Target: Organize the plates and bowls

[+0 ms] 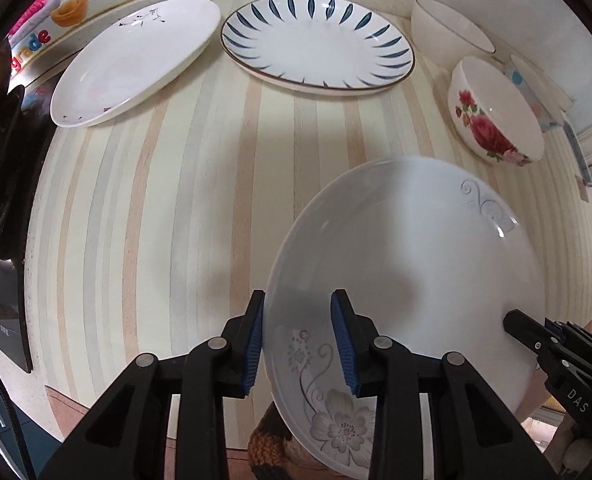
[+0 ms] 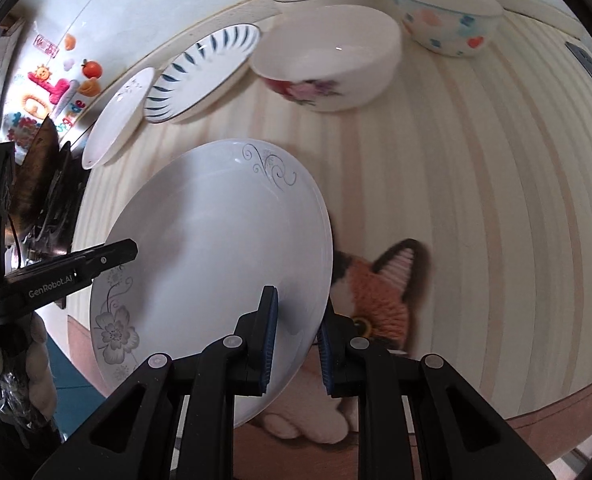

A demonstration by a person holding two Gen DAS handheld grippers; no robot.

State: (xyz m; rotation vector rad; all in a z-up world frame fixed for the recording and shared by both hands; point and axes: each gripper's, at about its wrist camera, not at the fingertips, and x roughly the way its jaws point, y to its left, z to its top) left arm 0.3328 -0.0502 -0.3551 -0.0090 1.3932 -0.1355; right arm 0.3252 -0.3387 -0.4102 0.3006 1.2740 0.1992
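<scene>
Grey-flower plate (image 1: 408,280) sits lower right in the left wrist view, tilted, over the striped tabletop (image 1: 156,220). Left gripper (image 1: 300,344) jaws straddle its near rim, part open; right gripper (image 2: 296,344) jaws straddle the opposite rim, contact unclear. Blue-leaf plate (image 1: 316,44) upper centre, rose bowl (image 1: 496,116) upper right.

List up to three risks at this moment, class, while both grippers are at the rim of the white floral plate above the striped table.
1. The floral plate is tilted and held only at its rim; the left gripper looks loosely closed, so it might slip.
2. If the right gripper alone carries it, the plate could pivot and drop onto the striped table.
3. Swinging it toward the back could clip the rose bowl or blue-leaf plate.
</scene>
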